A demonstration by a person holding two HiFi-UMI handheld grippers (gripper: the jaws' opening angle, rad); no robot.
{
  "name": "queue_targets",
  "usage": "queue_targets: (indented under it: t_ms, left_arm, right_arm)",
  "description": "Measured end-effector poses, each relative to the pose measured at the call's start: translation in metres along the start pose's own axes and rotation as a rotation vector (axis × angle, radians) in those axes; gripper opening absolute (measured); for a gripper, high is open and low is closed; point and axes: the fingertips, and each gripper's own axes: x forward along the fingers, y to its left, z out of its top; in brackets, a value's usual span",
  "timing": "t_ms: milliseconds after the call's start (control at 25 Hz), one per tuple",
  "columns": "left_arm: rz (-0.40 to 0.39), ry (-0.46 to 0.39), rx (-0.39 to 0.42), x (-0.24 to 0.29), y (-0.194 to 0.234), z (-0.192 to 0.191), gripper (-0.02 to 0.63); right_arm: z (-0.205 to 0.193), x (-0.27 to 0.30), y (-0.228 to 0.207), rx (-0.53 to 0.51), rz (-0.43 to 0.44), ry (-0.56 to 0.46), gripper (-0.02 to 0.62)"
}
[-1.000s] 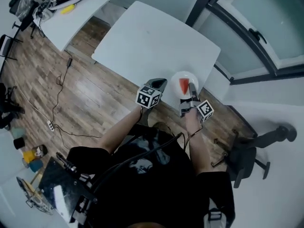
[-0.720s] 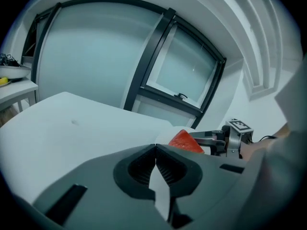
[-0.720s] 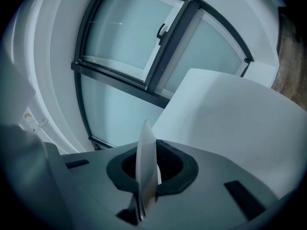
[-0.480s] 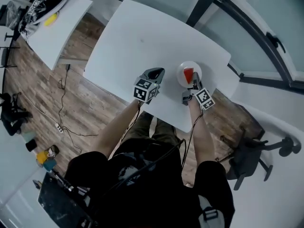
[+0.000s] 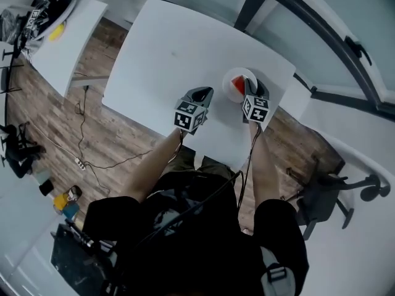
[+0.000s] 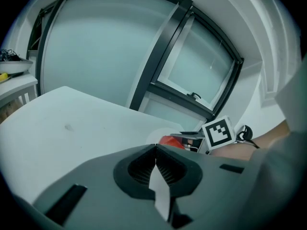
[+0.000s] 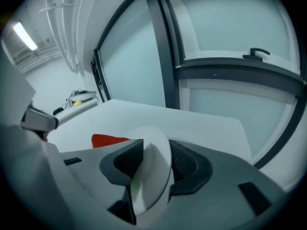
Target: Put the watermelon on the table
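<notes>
A red watermelon slice point(image 5: 237, 86) lies on a small white plate point(image 5: 242, 76) near the right front corner of the white table point(image 5: 173, 48). My right gripper point(image 5: 250, 92) is at the plate's near rim. Its jaws are opening, and the plate's rim point(image 7: 154, 150) stands between them with the slice point(image 7: 108, 140) just beyond to the left. My left gripper point(image 5: 201, 95) hovers over the table left of the plate, shut with nothing in it. In the left gripper view the slice point(image 6: 169, 141) and the right gripper's marker cube point(image 6: 219, 132) show just past the closed jaws.
A dark window frame point(image 5: 321, 36) and glass wall run behind the table. A second white table point(image 5: 58, 39) with bags and a yellow item stands at the far left. Cables point(image 5: 80, 159) trail over the wooden floor, and a black office chair point(image 5: 321, 199) stands at the right.
Both grippers moved forward over the table. The plate with the slice went from the table's front edge further onto it. The right gripper rolled so its marker cube now faces up.
</notes>
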Motion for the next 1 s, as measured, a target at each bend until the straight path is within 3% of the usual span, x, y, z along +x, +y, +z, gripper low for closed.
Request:
queue_targets:
  t_ms: [160,240,480,600,680,800,1000]
  left_arm:
    - [-0.01,0.004,0.014,-0.001,-0.005,0.003,0.005]
    - [-0.008,-0.001,0.012,-0.005,-0.005,0.007,0.005]
    - [0.003,-0.058,0.061,-0.047,-0.028,0.027,0.005]
    - [0.015,-0.141,0.148,-0.086,-0.05,0.047,0.005]
    - [0.053,-0.179,0.22,-0.109,-0.063,0.054,0.005]
    - [0.103,-0.254,0.29,-0.138,-0.083,0.067,0.005]
    - [0.061,-0.306,0.287,-0.159,-0.116,0.067,0.005]
  right_arm:
    - [-0.012,-0.001,-0.017,-0.307,-0.104,0.065,0.179]
    - [-0.008,-0.011,-0.024,-0.34,-0.142,0.045,0.178]
    - [0.051,-0.1,0.013,-0.173,-0.046,-0.187,0.172]
    - [0.072,-0.167,0.04,-0.139,-0.041,-0.27,0.107]
    - [0.075,-0.208,0.048,-0.105,-0.058,-0.303,0.055]
    - [0.068,-0.255,0.056,-0.022,-0.065,-0.323,0.046]
    - [0.06,-0.296,0.073,0.061,-0.024,-0.362,0.012]
